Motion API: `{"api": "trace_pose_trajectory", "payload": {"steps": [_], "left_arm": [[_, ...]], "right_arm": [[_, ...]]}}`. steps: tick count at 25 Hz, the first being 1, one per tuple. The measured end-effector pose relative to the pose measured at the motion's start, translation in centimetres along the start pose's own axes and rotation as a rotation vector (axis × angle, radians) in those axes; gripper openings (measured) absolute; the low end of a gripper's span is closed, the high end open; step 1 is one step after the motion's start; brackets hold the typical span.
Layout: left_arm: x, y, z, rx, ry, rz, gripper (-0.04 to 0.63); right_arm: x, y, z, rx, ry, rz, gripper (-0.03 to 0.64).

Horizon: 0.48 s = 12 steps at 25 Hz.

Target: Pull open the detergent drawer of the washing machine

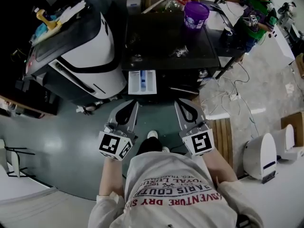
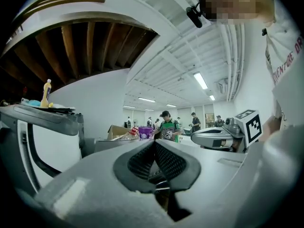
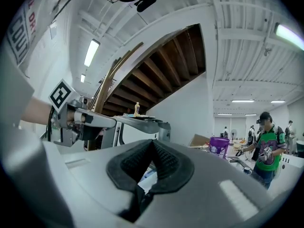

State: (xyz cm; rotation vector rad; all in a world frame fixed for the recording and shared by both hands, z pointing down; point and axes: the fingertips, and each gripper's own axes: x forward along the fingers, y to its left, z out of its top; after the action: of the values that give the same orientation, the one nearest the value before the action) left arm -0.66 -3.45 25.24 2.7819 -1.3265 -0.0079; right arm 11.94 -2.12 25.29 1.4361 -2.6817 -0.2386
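Over on the left stands a white-and-black machine (image 1: 90, 51) that has no part in this. The left gripper (image 1: 135, 104) is held level in front of the person, its jaws pressed together on nothing. Just ahead of it the detergent drawer (image 1: 142, 82) already juts out of the dark washing machine (image 1: 166, 42). Its white and blue tray is showing, and it is clear of both grippers. The right gripper (image 1: 177, 103) is likewise closed and empty. I'd say the pull looks done. If more travel is wanted, open one gripper first, take the drawer's front lip squarely, and draw straight back without twisting.
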Motion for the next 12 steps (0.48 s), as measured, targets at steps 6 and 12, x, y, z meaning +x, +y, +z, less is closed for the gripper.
{"api": "trace_pose_trajectory", "payload": {"steps": [6,12], "left_arm": [[0.5,-0.9,0.7,-0.009,-0.019,-0.029,0.002],[0.5,-1.2,0.4,0.021,-0.003,-0.021,0.002]], "right_arm": [[-0.5,-0.8,0.4,-0.007,-0.003,-0.002,0.000],[-0.4,0.2,0.3,-0.035,0.006,0.039,0.000]]}}
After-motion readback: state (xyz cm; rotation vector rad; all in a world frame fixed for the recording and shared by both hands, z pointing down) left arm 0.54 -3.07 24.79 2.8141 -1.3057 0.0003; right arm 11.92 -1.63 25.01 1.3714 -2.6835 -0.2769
